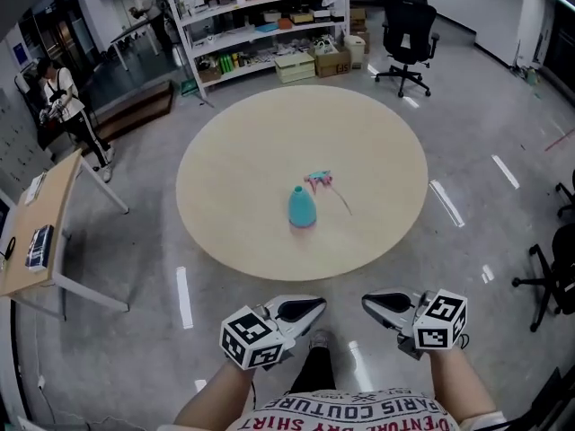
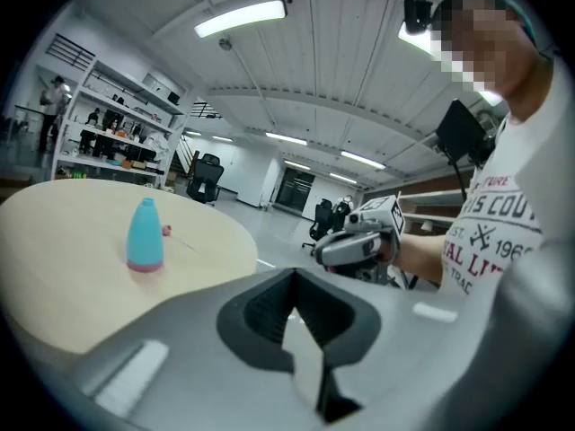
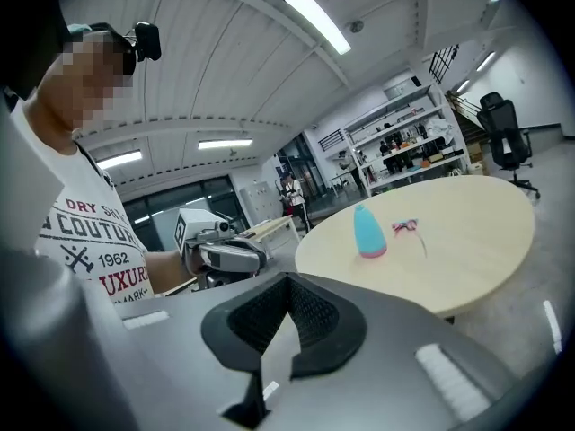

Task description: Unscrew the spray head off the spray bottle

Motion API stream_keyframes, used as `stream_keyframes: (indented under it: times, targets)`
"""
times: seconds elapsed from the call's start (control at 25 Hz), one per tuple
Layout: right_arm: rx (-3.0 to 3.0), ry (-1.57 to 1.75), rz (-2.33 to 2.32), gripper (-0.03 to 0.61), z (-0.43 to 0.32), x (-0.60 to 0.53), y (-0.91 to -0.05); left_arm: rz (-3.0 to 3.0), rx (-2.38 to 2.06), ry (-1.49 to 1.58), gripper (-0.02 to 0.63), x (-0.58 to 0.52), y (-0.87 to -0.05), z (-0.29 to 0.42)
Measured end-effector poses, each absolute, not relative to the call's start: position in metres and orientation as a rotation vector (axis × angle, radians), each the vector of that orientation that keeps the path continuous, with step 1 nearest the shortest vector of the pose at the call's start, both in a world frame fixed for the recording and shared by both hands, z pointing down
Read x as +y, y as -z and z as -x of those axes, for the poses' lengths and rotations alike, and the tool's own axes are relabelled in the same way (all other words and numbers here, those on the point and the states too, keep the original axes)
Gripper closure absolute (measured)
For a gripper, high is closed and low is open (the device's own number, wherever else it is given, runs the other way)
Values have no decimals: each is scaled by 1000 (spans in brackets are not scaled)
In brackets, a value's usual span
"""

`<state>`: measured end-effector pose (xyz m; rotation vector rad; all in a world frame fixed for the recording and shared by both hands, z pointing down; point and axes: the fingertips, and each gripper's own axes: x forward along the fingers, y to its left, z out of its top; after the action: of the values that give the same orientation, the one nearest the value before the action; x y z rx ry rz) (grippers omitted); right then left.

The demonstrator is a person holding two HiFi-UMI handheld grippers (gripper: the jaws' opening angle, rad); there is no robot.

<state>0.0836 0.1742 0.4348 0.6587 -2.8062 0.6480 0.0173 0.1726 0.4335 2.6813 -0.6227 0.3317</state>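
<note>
A teal spray bottle [image 1: 302, 206] [image 2: 145, 234] [image 3: 368, 231] stands upright, without its head, near the middle of the round table [image 1: 225, 241]. The pink-and-teal spray head [image 1: 319, 180] [image 3: 404, 226], with its thin tube, lies on the tabletop just behind the bottle, apart from it. Both grippers are held low, close to the person's body and well short of the table edge. My left gripper [image 1: 317, 306] [image 2: 299, 323] is shut with nothing in it. My right gripper [image 1: 367, 302] [image 3: 277, 323] is shut and empty too. Their tips point toward each other.
A black office chair [image 1: 409, 34] and stocked shelves [image 1: 260, 25] stand beyond the table. A wooden side desk [image 1: 45, 223] is at the left, with a person [image 1: 63, 106] behind it. Another chair [image 1: 552, 277] is at the right edge.
</note>
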Motion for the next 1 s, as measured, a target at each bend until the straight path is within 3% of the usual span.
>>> stream_keyframes:
  times: [0.4,0.64,1.0]
  targets:
    - [-2836,-606,-717,578,-126,402,-400,-2730,-624,-341,612,408,-382,-68]
    - [-2881,-469,-733,578,-122,437,-350,-2769,-717,-319,612,451,-340,-70]
    - [-2910,-446,-729,578,-110,476,-339,-2826,-758,-307,612,488,-325,-62]
